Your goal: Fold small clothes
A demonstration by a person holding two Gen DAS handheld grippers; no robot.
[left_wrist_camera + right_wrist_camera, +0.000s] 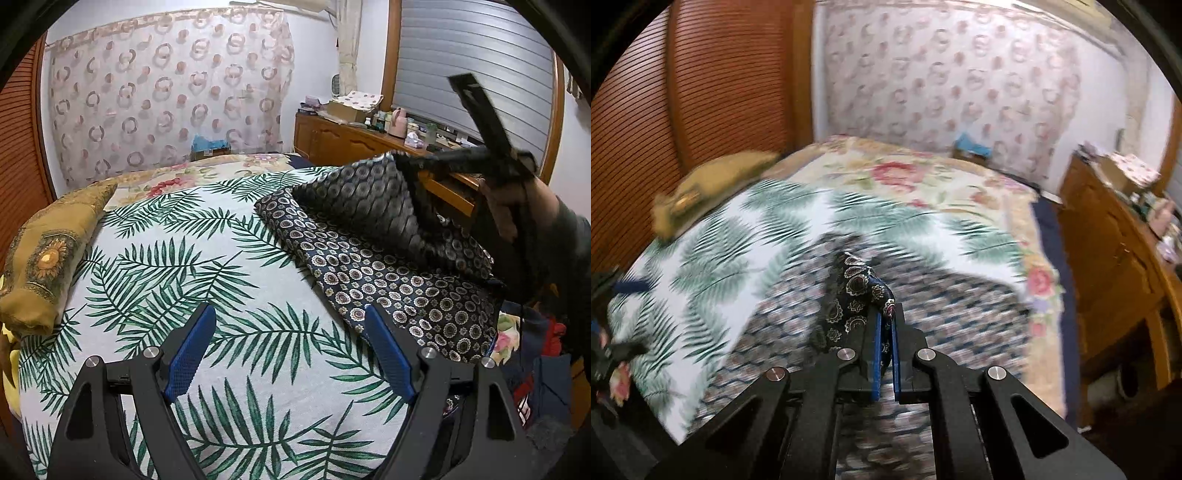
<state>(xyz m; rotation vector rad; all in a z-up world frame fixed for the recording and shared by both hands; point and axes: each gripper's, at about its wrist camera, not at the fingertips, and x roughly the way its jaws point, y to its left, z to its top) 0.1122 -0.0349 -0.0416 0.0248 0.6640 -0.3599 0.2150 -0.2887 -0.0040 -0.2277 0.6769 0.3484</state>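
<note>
A dark navy cloth with small round flower medallions [391,273] lies on the right side of the bed's palm-leaf sheet [192,258]. My left gripper [291,347] is open and empty, low over the sheet, its right blue pad next to the cloth's near corner. My right gripper [885,314] is shut on an edge of the cloth [857,291] and holds it lifted, so one part stands up over the rest. In the left wrist view the right gripper [402,158] shows at the raised fold. The right wrist view is blurred.
A mustard sunflower-print pillow [48,254] lies at the left of the bed. A floral blanket [192,177] covers the far end. A wooden dresser [354,142] with clutter stands to the right. Bundled clothes [532,354] sit at the bed's right edge.
</note>
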